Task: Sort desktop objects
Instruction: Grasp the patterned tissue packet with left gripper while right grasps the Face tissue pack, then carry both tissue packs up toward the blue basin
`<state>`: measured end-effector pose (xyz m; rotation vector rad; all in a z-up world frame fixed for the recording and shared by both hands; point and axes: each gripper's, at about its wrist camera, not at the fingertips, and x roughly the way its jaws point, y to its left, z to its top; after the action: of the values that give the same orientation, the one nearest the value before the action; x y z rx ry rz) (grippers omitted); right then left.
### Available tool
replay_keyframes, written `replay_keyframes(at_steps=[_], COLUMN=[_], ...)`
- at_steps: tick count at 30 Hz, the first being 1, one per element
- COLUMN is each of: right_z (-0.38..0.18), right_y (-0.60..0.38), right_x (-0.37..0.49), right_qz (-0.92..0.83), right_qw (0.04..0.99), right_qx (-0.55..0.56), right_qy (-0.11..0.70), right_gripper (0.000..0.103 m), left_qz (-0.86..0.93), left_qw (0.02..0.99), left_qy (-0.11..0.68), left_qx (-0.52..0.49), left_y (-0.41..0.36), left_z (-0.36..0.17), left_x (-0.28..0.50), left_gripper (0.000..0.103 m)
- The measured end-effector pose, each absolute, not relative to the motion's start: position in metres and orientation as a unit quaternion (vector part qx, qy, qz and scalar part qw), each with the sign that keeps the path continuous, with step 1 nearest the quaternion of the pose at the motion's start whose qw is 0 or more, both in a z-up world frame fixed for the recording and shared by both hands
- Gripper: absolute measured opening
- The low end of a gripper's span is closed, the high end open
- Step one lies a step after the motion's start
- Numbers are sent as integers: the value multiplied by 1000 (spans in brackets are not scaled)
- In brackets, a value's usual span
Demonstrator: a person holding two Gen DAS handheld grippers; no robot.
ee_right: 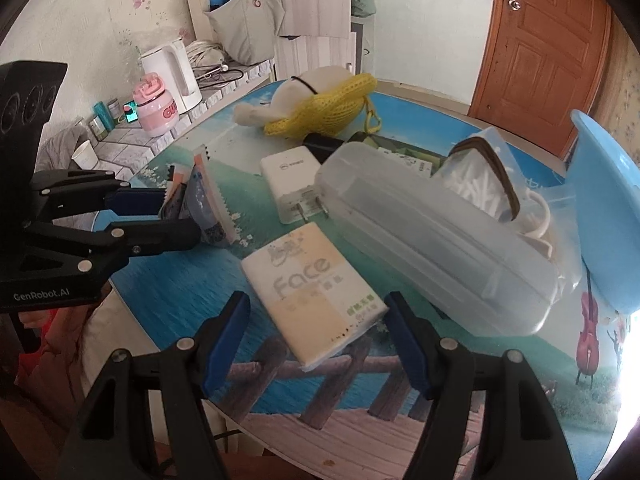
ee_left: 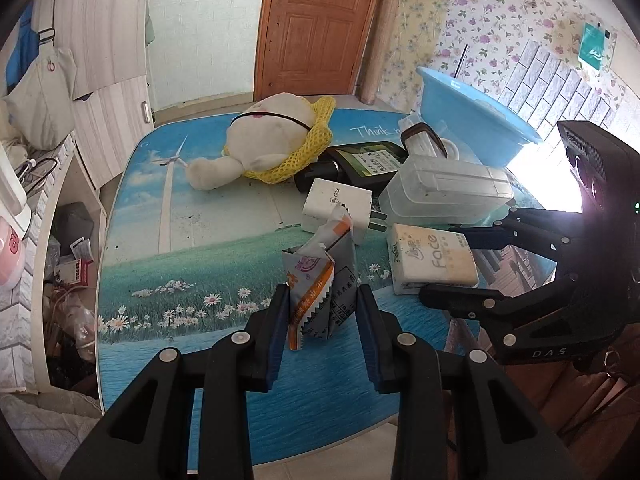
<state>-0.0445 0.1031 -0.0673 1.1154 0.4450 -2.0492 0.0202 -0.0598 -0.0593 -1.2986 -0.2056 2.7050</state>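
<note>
My left gripper (ee_left: pixel 322 316) is clamped on a crumpled sachet (ee_left: pixel 320 280) – silver foil with an orange stripe and print too creased to read – held upright just above the table (ee_left: pixel 200 272). In the right wrist view the same sachet (ee_right: pixel 204 204) sits pinched between the blue pads.

My right gripper (ee_right: pixel 316 344) stands with jaws apart on either side of a tissue pack (ee_right: pixel 312 292) marked "Face" – the pads are not touching it. The pack lies flat near the table's front edge. Beside it rests a clear plastic case (ee_right: pixel 432 240), and behind that a white plug-in charger (ee_right: pixel 292 184) with a small logo I cannot read. The left gripper's body carries "GenRobot.AI"; the right one shows "DAS". The table print reads "Think". A blue basin (ee_right: pixel 604 216) stands at the far right, a plush toy (ee_left: pixel 264 136) in yellow netting behind.
</note>
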Motion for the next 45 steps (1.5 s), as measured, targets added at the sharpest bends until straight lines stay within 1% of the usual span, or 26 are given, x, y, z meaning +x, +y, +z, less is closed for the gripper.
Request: replay_keyframes(at_steps=[9, 16, 23, 28, 32, 34, 40, 42, 44, 45], right_z=[-59, -52, -49, -55, -59, -60, -60, -59, -60, -61], right_y=[133, 171, 208, 222, 224, 219, 209, 207, 205, 207], right_x=[-46, -51, -58, -65, -66, -64, -56, -56, -55, -55], right_qz=[-810, -833, -860, -860, -849, -844, -836, -835, -835, -835], right_qw=[361, 305, 222, 192, 210, 217, 240, 241, 243, 245], right_qx=[440, 447, 446, 462, 476, 478, 477, 477, 477, 476], right_qy=[141, 117, 111, 99, 94, 105, 124, 127, 126, 126], right_gripper=[59, 59, 59, 59, 60, 60, 61, 64, 66, 67], left_qz=[896, 894, 894, 892, 890, 888, 889, 889, 889, 889], left_qw=[71, 83, 77, 71, 69, 67, 66, 66, 68, 70], left_qy=[-58, -47, -39, -31, -29, -29, -20, -20, -21, -20], left_qx=[-435, -437, -440, -445, -450, -455, -453, -453, -452, -452], left_y=[-45, -27, -19, -16, -15, -14, -10, -10, -10, -9], left_z=[-57, -56, -57, -59, -63, -65, -67, -67, -67, -67], left_x=[19, 14, 8, 6, 5, 4, 3, 3, 3, 4], left_gripper=[32, 32, 32, 33, 35, 38, 38, 38, 37, 32])
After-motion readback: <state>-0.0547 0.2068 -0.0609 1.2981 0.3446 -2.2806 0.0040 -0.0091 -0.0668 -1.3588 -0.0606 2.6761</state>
